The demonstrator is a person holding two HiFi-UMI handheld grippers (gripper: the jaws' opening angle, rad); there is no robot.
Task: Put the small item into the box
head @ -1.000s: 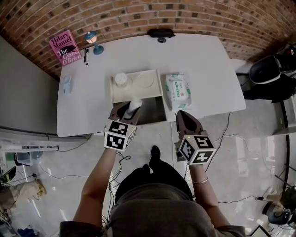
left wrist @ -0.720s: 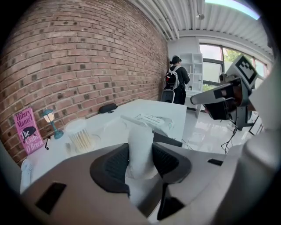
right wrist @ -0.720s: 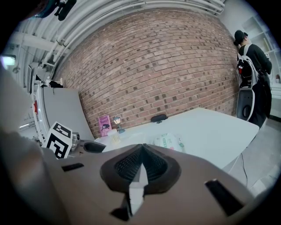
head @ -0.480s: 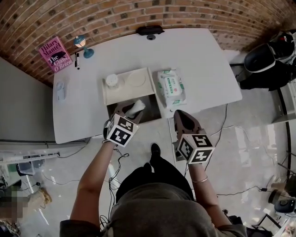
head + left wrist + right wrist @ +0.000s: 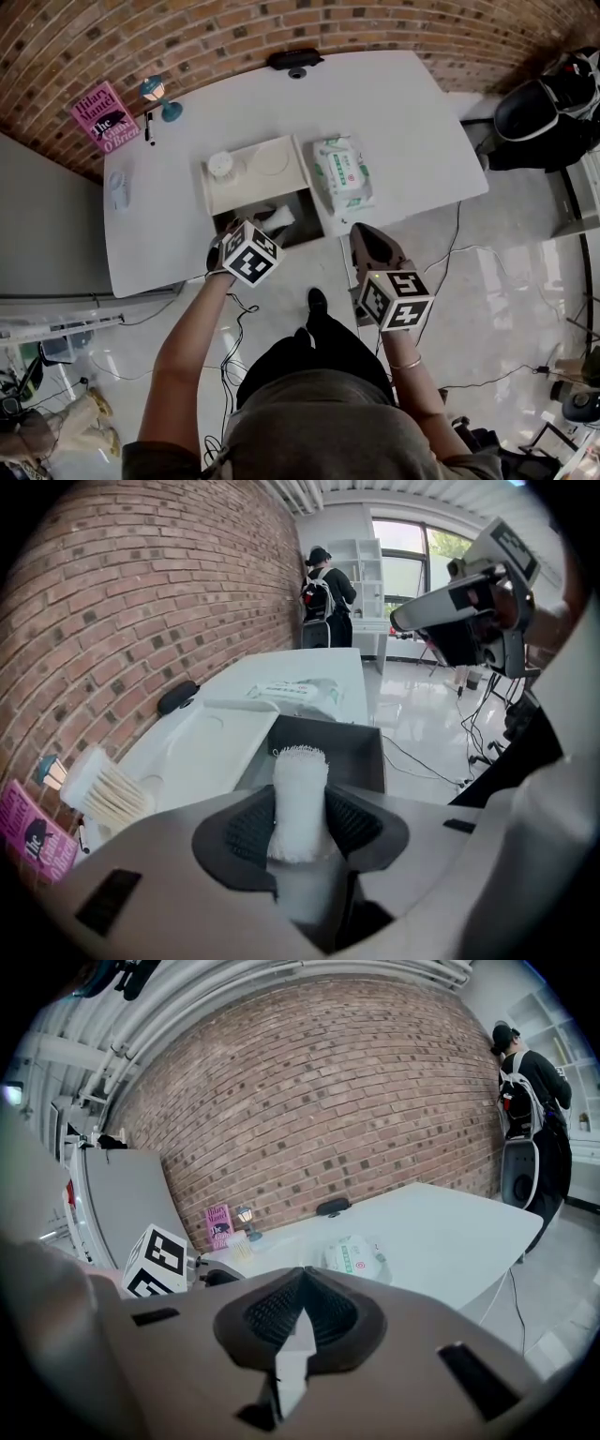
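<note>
Grips the small white roll between the jaws of the left gripper, pads pressed on both its sides. Holds it angled steeply down over the dark open box at the near edge of the counter, just before a white tray. Carries the right gripper off the counter's edge, jaws closed flat against each other with nothing between, near the wipes pack.

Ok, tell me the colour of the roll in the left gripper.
White: the roll shows best in the left gripper view.
</note>
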